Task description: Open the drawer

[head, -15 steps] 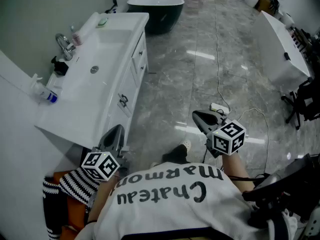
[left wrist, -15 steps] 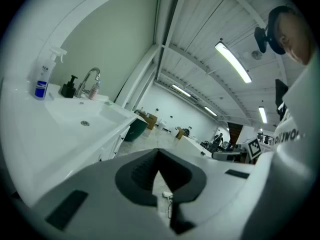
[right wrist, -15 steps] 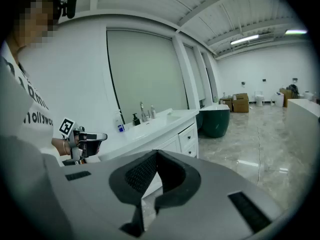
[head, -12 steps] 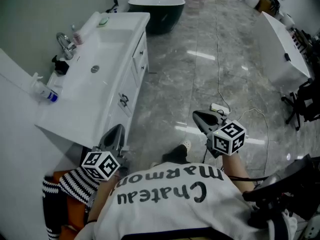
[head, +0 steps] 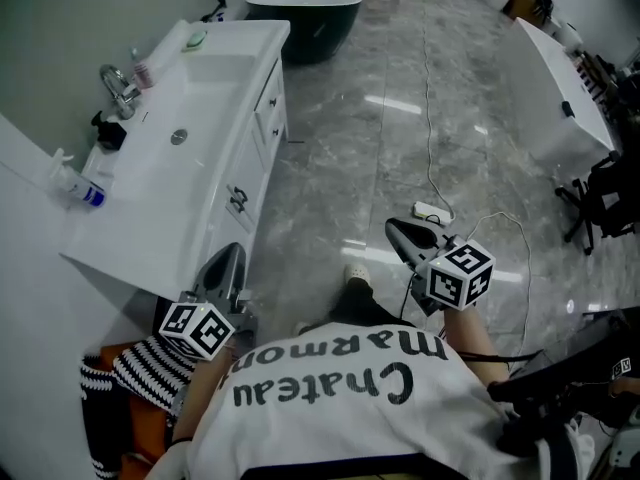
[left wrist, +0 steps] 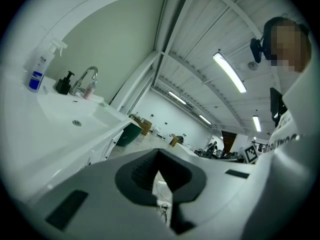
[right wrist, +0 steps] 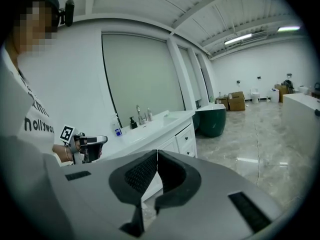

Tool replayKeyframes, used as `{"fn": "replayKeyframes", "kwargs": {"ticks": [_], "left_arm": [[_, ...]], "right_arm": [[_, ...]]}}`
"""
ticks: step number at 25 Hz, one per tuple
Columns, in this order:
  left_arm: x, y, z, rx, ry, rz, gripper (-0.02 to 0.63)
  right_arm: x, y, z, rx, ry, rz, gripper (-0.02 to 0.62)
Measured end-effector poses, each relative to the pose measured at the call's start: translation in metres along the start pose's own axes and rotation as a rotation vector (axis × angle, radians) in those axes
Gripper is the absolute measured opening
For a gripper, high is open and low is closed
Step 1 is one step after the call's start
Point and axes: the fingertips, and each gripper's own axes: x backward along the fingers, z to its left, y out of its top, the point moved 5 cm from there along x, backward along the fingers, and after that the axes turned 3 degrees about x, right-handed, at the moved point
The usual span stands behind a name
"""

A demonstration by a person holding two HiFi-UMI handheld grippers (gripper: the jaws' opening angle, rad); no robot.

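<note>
A white vanity (head: 150,218) with a sink stands at the left in the head view. Its two small drawers (head: 272,116) with dark handles are at its far end, both closed, and they also show in the right gripper view (right wrist: 186,136). My left gripper (head: 228,253) is shut and empty, held close to the vanity's near corner, well short of the drawers. In its own view the jaws (left wrist: 159,153) meet along a line. My right gripper (head: 396,231) is shut on nothing, out over the floor to the right, pointing at the vanity (right wrist: 157,152).
On the counter are a spray bottle (head: 70,183), a black dispenser (head: 105,130) and a faucet (head: 115,80). A dark green bathtub (head: 305,3) stands beyond the vanity, a white one (head: 565,98) at right. A power strip (head: 430,211) with cable lies on the floor.
The head view has shifted slightly, so the vanity sits a little higher and further left. The person's foot has moved forward. Both grippers stay shut and hold much the same places.
</note>
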Motion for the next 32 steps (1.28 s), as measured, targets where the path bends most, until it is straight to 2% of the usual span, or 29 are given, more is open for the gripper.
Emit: {"fn": "replayKeyframes", "kwargs": {"ticks": [4,8,12,15,17,23,28,32], "left_arm": [[-0.016,0.004,-0.001,-0.024,0.037,-0.029,-0.002],[-0.043,0.009,-0.01,0.029,-0.001,-0.001,-0.002],[-0.079,0.011,-0.015,0.012,0.087,0.02,-0.002],[-0.114,0.013,-0.016,0.046,0.128,0.017,-0.002],[-0.143,0.015,-0.019,0.068,0.131,0.006,-0.002],[-0.221,0.03,-0.027,0.052,0.132,-0.036,-0.002],[-0.27,0.033,-0.026,0.03,0.131,-0.031,-0.002],[-0.301,0.034,-0.021,0.052,0.149,-0.029,-0.002]], "right_arm": [[-0.014,0.009,-0.031,-0.011,-0.02,-0.009,0.012],[-0.043,0.04,-0.067,-0.008,0.0,-0.043,0.012],[-0.07,0.065,-0.107,0.006,0.053,-0.045,0.012],[-0.085,0.078,-0.145,0.003,0.083,-0.037,0.012],[-0.094,0.088,-0.171,0.01,0.093,-0.036,0.012],[-0.115,0.112,-0.242,0.033,0.126,-0.026,0.012],[-0.123,0.122,-0.281,0.053,0.145,-0.017,0.012],[-0.121,0.125,-0.312,0.029,0.126,-0.022,0.012]]}}
